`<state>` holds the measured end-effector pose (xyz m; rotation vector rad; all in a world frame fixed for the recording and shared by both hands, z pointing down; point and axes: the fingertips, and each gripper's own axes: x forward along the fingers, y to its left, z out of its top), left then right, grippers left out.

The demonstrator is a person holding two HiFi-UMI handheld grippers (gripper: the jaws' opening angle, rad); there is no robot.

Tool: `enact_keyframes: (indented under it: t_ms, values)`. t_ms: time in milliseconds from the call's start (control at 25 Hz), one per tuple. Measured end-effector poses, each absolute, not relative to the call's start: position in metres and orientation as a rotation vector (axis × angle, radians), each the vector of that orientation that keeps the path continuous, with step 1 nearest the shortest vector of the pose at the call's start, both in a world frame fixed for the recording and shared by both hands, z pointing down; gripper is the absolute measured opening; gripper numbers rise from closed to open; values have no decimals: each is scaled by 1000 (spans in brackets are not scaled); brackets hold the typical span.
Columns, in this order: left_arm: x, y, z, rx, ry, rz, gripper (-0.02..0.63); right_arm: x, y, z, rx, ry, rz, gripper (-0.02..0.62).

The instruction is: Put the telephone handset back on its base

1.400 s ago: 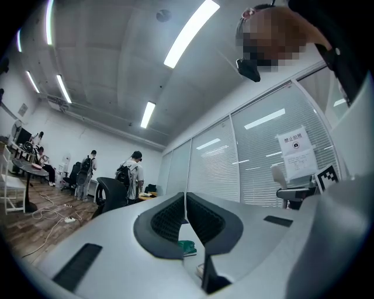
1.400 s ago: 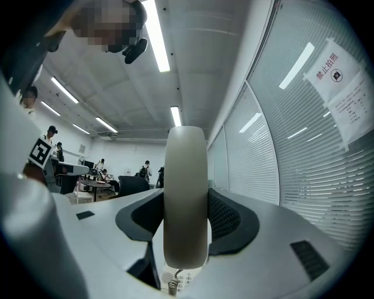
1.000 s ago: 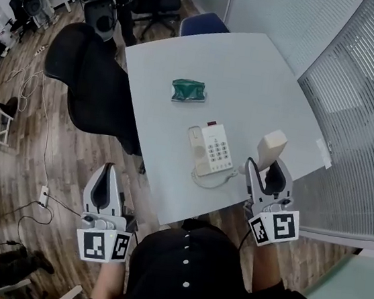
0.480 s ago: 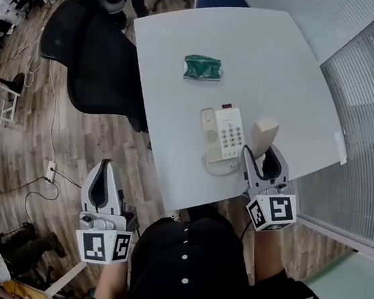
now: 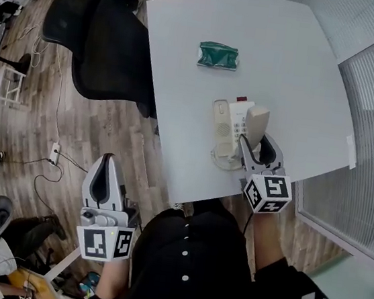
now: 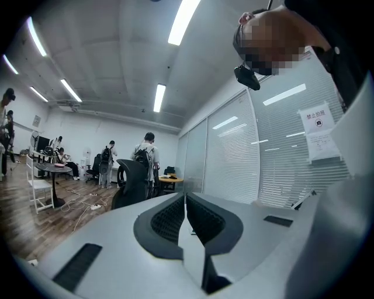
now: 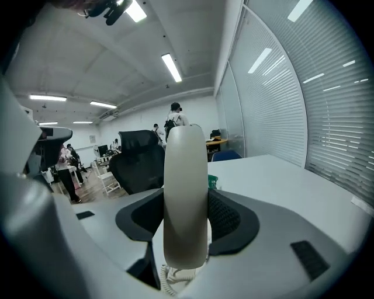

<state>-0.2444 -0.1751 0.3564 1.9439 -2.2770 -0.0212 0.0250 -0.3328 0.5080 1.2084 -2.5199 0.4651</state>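
Base [image 5: 223, 126] is sat by the table's [image 5: 285, 63] near edge. Handset [image 5: 256, 123] is clamped upright over it in the right gripper's [image 5: 255, 142] wide-set jaws. It should be tilted flat and lined up along the base, with the cord [image 5: 220, 162] kept clear. Left gripper [image 5: 106, 162] is held shut and empty, off the near-left corner. Black chair [image 5: 99, 40] is at the left edge, green packet [image 5: 218, 55] mid-table.

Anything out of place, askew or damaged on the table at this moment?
Only the cream plastic telephone handset: it is off the white push-button telephone base, clamped in the right gripper over the keypad. A crumpled green packet lies alone farther up the pale grey table. Nothing looks spilled or broken.
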Motion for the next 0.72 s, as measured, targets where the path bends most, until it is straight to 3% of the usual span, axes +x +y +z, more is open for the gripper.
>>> enact_keyframes:
  t_ms: [720]
  values:
    - [-243,-178,387,1861,-2227,-3,25,-6,-346,612,1086,-2301,647,232]
